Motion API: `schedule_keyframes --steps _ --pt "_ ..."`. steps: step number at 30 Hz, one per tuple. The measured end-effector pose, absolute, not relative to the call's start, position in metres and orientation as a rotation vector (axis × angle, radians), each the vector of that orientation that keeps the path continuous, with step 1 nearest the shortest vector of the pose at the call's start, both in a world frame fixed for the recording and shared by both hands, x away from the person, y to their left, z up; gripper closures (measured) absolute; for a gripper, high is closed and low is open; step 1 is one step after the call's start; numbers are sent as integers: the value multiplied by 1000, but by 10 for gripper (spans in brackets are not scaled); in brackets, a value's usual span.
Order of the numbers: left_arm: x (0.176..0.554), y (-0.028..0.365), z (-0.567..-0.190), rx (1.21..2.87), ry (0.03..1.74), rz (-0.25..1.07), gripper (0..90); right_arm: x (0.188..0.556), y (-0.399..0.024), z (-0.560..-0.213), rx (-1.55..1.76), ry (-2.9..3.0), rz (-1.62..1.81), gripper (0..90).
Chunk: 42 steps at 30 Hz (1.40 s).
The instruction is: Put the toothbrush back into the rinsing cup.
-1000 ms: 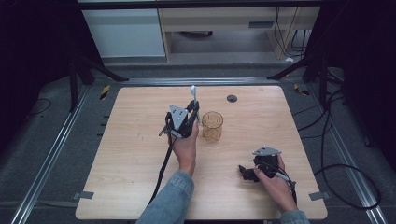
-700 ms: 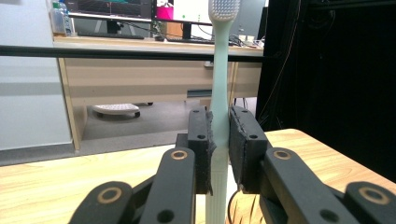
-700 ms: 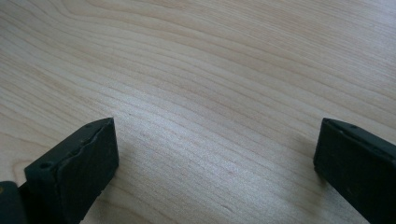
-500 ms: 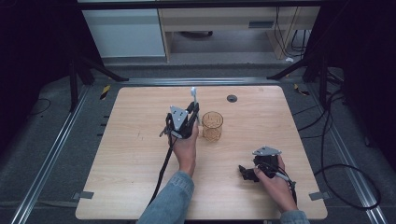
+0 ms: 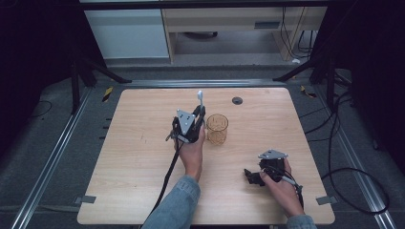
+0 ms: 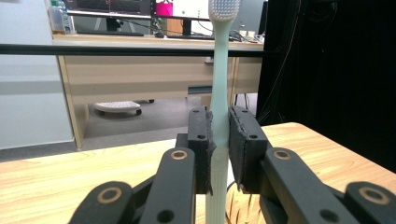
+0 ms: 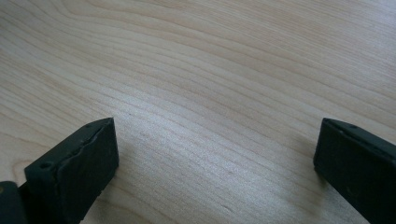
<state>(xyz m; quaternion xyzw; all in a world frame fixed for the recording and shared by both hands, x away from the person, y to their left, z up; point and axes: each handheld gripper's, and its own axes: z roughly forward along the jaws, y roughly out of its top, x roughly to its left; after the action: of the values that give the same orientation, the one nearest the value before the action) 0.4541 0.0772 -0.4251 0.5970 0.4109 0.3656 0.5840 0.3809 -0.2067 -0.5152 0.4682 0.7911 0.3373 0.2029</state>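
I have two claws over one light wooden desk (image 5: 119, 181), and I count one toothbrush, one cup and one small dark round disc on it. My left claw (image 5: 200, 113) sits near the middle of the desk, with its jaws pressed tight on the pale mint-green plastic toothbrush (image 6: 219, 93). The toothbrush stands upright between the pads, gripped partway up its handle, with the white bristled head at the top. From above, the toothbrush (image 5: 200, 98) points away from me, towards the far edge of the desk. Just to the right of this claw stands a single clear amber ribbed plastic cup (image 5: 217, 129), upright with its mouth open, close to the claw; I cannot tell whether they touch. My right claw (image 5: 249, 176) lies low near the front right of the desk, well apart from the cup, pointing left. Its jaws (image 7: 210, 154) are spread wide with nothing between them, only bare wood grain below. The small dark round disc (image 5: 237, 100) lies towards the far edge of the desk, beyond the cup. Beyond the desk are a white cabinet (image 5: 129, 33) and a wooden bench (image 5: 224, 24), and black cables (image 5: 353, 181) trail on the grey floor to the right.
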Motion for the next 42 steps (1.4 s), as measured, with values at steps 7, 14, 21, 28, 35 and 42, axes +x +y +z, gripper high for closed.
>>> schedule_keyframes --steps 7,14,21,28,35,42 --pt "454 74 -429 1398 956 867 787 381 -207 -515 1309 2211 944 3" --pt "454 74 -436 1400 960 866 787 381 -206 -515 1305 2212 944 4" --pt "455 75 -445 1403 966 855 787 381 -206 -515 1306 2211 946 3" --pt "456 76 -449 1396 966 859 786 381 -207 -515 1303 2212 944 3" --pt "456 75 -454 1403 969 855 786 381 -206 -515 1303 2213 945 3" --pt "456 75 -456 1402 973 854 787 381 -206 -515 1306 2213 945 4"
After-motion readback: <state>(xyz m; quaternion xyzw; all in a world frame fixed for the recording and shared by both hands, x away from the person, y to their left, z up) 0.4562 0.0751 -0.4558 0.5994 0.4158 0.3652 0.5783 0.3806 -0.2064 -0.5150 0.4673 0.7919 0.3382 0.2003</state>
